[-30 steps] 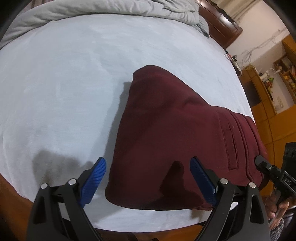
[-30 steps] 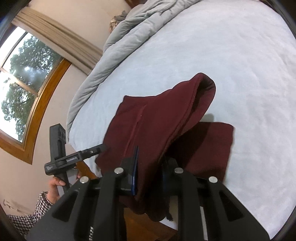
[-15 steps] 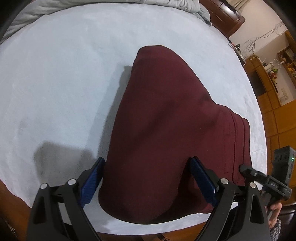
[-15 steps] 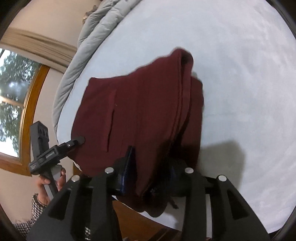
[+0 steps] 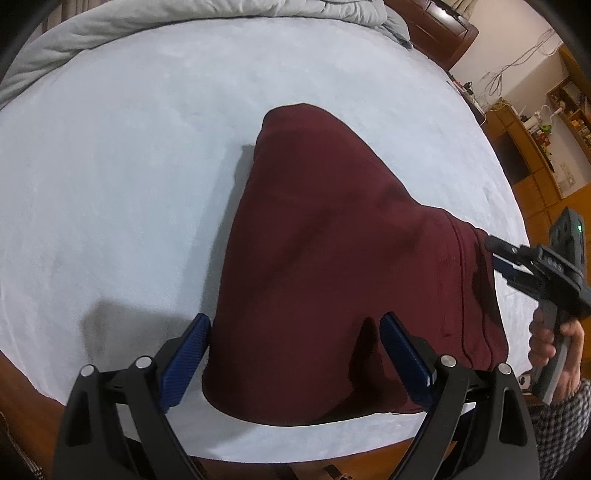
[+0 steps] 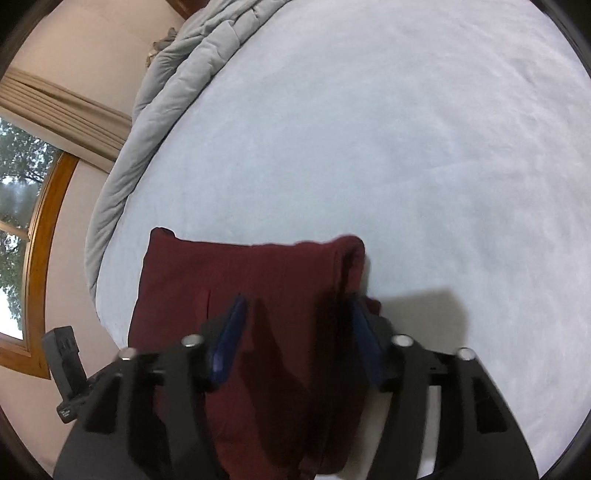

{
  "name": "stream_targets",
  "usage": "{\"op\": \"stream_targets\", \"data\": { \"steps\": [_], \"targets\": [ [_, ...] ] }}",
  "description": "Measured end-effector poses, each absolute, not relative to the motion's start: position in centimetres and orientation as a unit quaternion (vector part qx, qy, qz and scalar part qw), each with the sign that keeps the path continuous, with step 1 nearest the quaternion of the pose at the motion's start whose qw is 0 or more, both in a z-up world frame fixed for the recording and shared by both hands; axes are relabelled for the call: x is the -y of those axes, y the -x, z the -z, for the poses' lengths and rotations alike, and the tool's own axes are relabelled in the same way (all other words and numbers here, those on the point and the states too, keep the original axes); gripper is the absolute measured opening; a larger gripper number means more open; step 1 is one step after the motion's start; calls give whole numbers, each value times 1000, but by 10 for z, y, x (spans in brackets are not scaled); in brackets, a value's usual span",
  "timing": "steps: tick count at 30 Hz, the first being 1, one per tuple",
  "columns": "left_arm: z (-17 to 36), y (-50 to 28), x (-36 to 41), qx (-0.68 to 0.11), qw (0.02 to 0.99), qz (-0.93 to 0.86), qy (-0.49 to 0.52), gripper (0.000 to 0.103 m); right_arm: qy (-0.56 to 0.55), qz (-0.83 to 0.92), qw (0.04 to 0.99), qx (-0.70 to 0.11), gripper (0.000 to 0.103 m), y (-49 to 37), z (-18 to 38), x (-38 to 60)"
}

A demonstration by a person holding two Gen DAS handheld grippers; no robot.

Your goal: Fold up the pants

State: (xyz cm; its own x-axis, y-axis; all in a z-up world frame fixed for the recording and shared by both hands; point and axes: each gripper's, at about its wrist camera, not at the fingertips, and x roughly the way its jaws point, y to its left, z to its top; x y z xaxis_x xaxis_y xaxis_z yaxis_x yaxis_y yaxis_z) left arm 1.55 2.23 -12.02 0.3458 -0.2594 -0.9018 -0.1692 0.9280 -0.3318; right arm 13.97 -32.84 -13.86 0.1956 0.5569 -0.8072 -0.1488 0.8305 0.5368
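The dark red pants (image 5: 332, 258) lie folded in a thick pile on the pale bed sheet (image 5: 129, 166) near its front edge. My left gripper (image 5: 295, 350) is open, its blue pads either side of the pile's near edge, just above it. My right gripper (image 6: 295, 332) is open over the same pants (image 6: 258, 280), with the fabric lying between and under its blue pads. In the left wrist view the right gripper (image 5: 498, 254) shows at the pile's right edge, hand-held.
A grey duvet (image 5: 184, 22) is bunched along the far side of the bed, also in the right wrist view (image 6: 177, 74). The wooden bed frame (image 5: 22, 398) runs under the front edge. Wooden furniture (image 5: 535, 155) stands to the right, a window (image 6: 22, 221) to the left.
My right gripper has opened and let go of the pants, which dropped flat onto the pile. The left gripper moved a little forward over the pile, still open.
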Motion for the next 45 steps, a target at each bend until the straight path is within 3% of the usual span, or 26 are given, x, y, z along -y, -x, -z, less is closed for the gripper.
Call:
{"op": "stream_targets", "data": {
  "steps": [1, 2, 5, 12, 15, 16, 17, 18, 25, 33, 37, 41, 45],
  "targets": [
    [121, -16, -21, -572, 799, 26, 185, 93, -177, -243, 748, -592, 18, -142, 139, 327],
    [121, -17, -20, -572, 800, 25, 180, 93, -182, -249, 744, -593, 13, -143, 138, 326],
    [123, -19, -13, -573, 801, 27, 170, 93, -164, -256, 757, -578, 7, -144, 125, 322],
    [124, -22, -10, -572, 801, 29, 176, 95, -167, -216, 763, -586, 6, -146, 133, 339],
    [126, -23, -7, -576, 800, 26, 168, 95, -166, -218, 762, -587, 9, -141, 141, 336],
    [126, -22, -7, -576, 799, 26, 168, 95, -169, -219, 762, -585, 17, -139, 139, 336],
    [125, -21, -7, -576, 799, 26, 169, 95, -174, -216, 762, -585, 33, -137, 136, 338],
    [124, -20, -7, -577, 799, 26, 169, 95, -183, -217, 762, -582, 40, -132, 132, 343],
    [117, -10, -8, -571, 805, 26, 159, 95, -189, -247, 755, -577, 41, -73, 112, 356],
    [120, 0, -10, -575, 797, 26, 182, 95, -224, -264, 717, -605, 42, -11, 127, 355],
    [122, 3, -17, -579, 790, 27, 200, 96, -232, -271, 707, -610, 49, -9, 132, 344],
    [126, 3, -21, -581, 785, 24, 211, 96, -237, -279, 703, -610, 25, -13, 132, 338],
    [121, 5, -20, -577, 790, 26, 204, 96, -240, -292, 720, -582, 17, -14, 107, 345]
  ]
}}
